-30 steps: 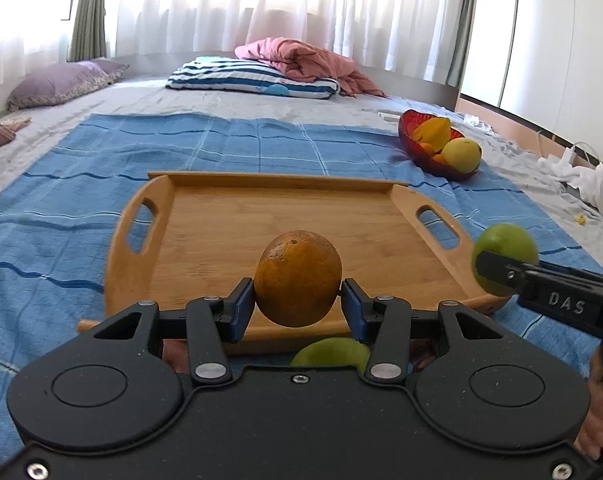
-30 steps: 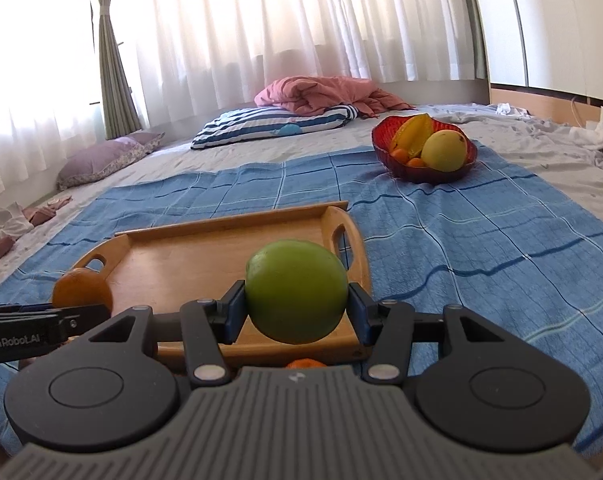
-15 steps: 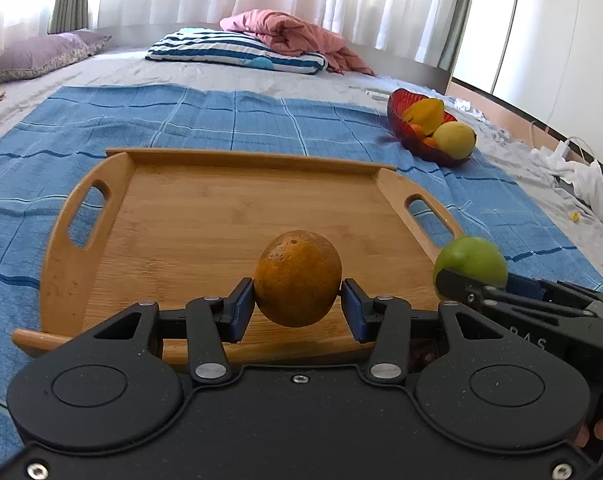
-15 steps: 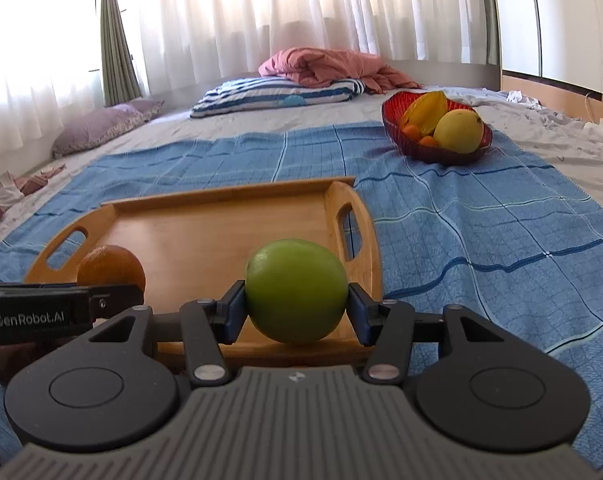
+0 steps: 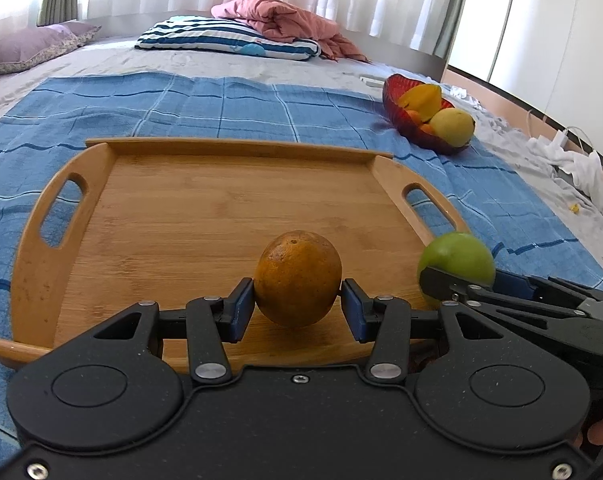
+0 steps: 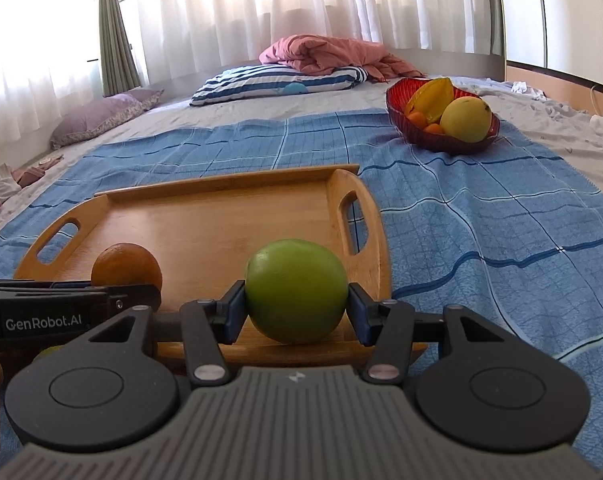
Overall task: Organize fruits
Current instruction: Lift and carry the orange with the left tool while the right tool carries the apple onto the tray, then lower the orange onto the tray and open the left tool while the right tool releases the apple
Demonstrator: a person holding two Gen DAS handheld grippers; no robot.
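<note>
My left gripper (image 5: 297,310) is shut on an orange (image 5: 297,278), held just over the near edge of a bare wooden tray (image 5: 205,208). My right gripper (image 6: 296,308) is shut on a green apple (image 6: 296,296) above the tray's near right corner (image 6: 365,276). In the left wrist view the green apple (image 5: 457,258) and right gripper show at the right. The orange (image 6: 126,265) and left gripper show at the left of the right wrist view.
A red bowl (image 6: 441,136) with a yellow fruit, a star fruit and small oranges sits far right on the blue checked blanket (image 6: 481,232). Pillows and a pink quilt (image 5: 285,24) lie at the far end of the bed. White cloth (image 5: 577,164) lies at the right.
Both grippers have moved forward and slightly down toward the tray with their fruits. The tray now fills more of both views, and the green fruit under the left gripper is out of sight.
</note>
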